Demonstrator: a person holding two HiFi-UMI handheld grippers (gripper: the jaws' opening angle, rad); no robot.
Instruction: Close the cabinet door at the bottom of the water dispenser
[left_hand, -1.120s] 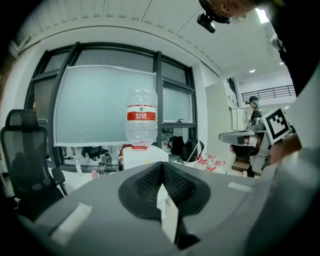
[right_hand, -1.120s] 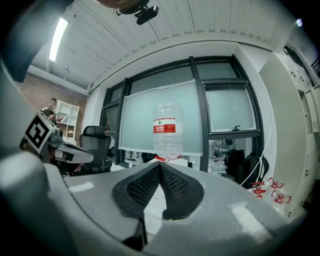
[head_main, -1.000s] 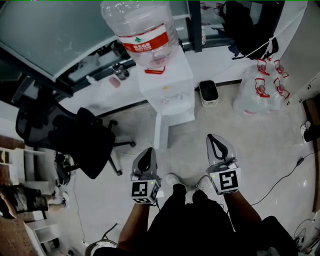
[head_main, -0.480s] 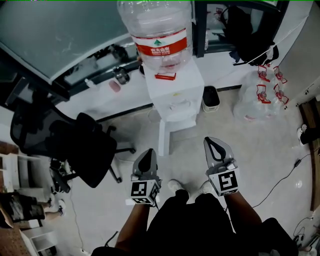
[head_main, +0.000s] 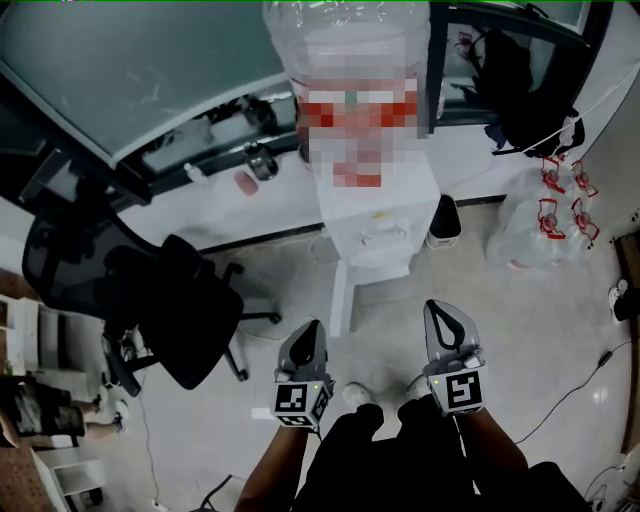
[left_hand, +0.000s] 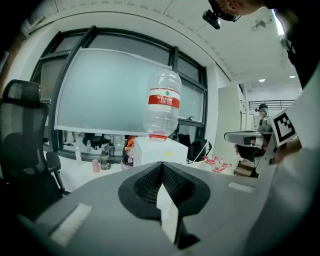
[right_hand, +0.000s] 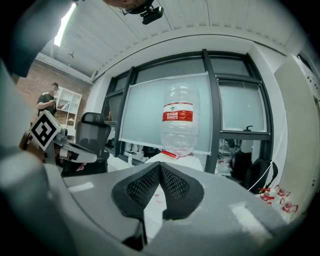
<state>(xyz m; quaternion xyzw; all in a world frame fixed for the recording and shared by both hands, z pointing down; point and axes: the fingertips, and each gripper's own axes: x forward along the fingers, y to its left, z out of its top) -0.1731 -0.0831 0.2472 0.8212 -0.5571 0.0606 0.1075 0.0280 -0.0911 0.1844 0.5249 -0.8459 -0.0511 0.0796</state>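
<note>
Left gripper (left_hand: 162, 165) and right gripper (right_hand: 160, 165): in each gripper view the jaws are pressed together at their tips, with nothing pinched between them. In the head view the left gripper (head_main: 314, 325) and right gripper (head_main: 434, 304) are held side by side above the floor (head_main: 560, 320), both pointing toward the water dispenser (head_main: 385, 235). The cabinet door (head_main: 340, 298) at the dispenser's bottom stands open. It is seen edge-on as a white panel swung out toward the person, ahead of the left jaws and slightly to their right, between the two grippers and touching neither. The inverted bottle (right_hand: 177, 120) sits on top of the dispenser. An office chair (head_main: 170, 300) stands to the left.
</note>
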